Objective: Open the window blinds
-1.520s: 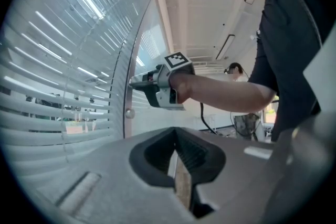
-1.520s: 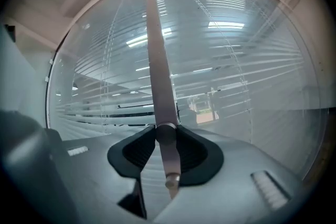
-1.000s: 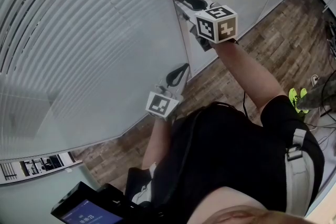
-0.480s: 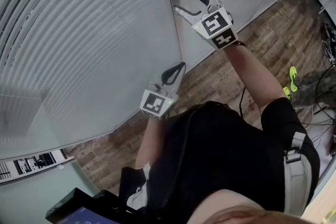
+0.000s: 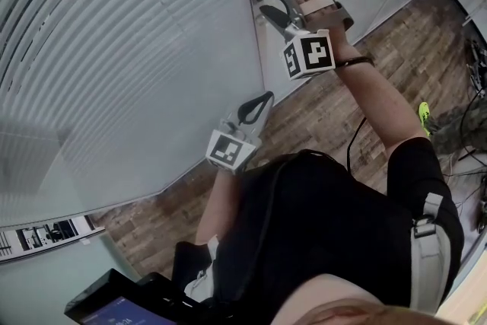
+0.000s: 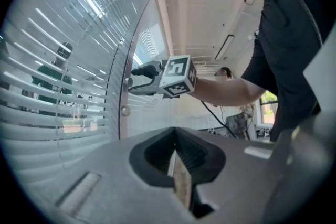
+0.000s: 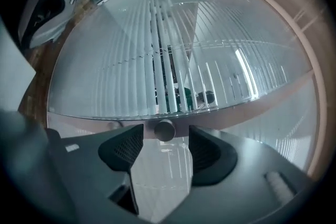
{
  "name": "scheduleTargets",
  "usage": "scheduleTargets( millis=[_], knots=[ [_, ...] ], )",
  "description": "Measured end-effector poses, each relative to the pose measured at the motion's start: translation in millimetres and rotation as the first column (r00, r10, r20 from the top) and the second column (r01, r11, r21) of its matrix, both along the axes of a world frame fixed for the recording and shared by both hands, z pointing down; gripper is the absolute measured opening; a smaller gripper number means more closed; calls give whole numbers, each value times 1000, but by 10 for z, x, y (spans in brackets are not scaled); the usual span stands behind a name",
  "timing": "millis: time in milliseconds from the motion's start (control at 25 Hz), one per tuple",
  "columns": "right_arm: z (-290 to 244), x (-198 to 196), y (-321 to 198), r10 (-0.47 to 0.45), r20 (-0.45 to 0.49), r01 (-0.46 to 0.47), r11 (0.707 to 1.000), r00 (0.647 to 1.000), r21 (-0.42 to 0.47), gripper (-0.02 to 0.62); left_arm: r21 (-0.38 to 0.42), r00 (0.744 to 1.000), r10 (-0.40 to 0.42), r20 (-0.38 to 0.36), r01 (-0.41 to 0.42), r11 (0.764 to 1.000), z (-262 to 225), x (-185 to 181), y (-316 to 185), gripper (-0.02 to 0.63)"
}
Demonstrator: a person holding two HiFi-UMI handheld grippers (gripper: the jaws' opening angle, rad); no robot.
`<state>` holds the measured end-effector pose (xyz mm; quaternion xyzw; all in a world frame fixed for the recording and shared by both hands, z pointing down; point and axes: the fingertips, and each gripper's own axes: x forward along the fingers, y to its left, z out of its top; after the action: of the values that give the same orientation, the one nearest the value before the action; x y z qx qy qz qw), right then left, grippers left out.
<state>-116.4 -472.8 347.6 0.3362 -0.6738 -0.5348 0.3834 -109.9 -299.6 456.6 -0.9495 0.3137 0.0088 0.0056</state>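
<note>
Right gripper: jaws wide, just been opening, knob between their tips, untouched. Left gripper: closed, empty. Blinds lie beyond. Advise: centre knob, clamp squarely, roll slowly.

A person in a black shirt is holding two grippers toward window blinds behind glass. The right gripper, its jaws having just been opening wide, is hovering at the window frame; anything between them is unclear. The left gripper is pointing lower, jaws together.
</note>
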Motion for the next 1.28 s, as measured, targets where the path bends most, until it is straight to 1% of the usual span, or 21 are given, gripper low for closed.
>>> scheduleTargets(
  millis=[40,200,320,400,440,560,680,800,880,960,1040,1120,1280],
  knots=[
    [6,-7,-4,-3,-5,3,1000,1000,0,274,-9,1000,-1,-1,1,1000,-17,3,3,3],
    [26,-27,-27,-4,-10,4,1000,1000,-2,272,10,1000,-6,-3,6,1000,-3,-12,-13,3],
    [24,-36,-38,-3,-11,3,1000,1000,6,241,-21,1000,-10,0,10,1000,-31,-12,-3,3],
    [24,-26,-49,4,-13,-3,1000,1000,8,179,-24,1000,-12,0,11,1000,-32,-14,-4,3],
    [30,-21,-54,7,-13,-7,1000,1000,7,133,-24,1000,-12,-2,12,1000,-24,-17,-4,3],
    [31,-23,-54,13,1,-13,1000,1000,4,129,-4,1000,-14,-12,14,1000,59,-45,-15,3],
    [15,-23,-51,12,25,-12,1000,1000,-3,129,-1,1000,-13,1,13,1000,12,-34,-13,3],
    [7,-15,-50,17,72,-15,999,997,-32,129,2,1000,-12,1,12,1000,14,-27,-17,3],
    [-10,-17,-51,25,124,-17,998,992,-61,127,3,1000,-10,1,10,1000,23,-26,-18,3],
    [-31,-17,-47,37,186,-19,995,982,-96,129,9,1000,-9,-3,9,1000,30,-28,-20,3],
    [-43,-14,-43,51,237,-22,992,970,-123,129,-17,1000,-8,-2,8,1000,-14,-14,-2,3],
    [-44,-16,-42,64,272,-28,990,960,-135,129,-24,1000,-6,-3,6,1000,-24,-6,4,3],
    [-62,-14,-49,87,351,-21,982,932,-188,127,2,1000,-2,-10,2,1000,-6,2,-8,3]
  ],
)
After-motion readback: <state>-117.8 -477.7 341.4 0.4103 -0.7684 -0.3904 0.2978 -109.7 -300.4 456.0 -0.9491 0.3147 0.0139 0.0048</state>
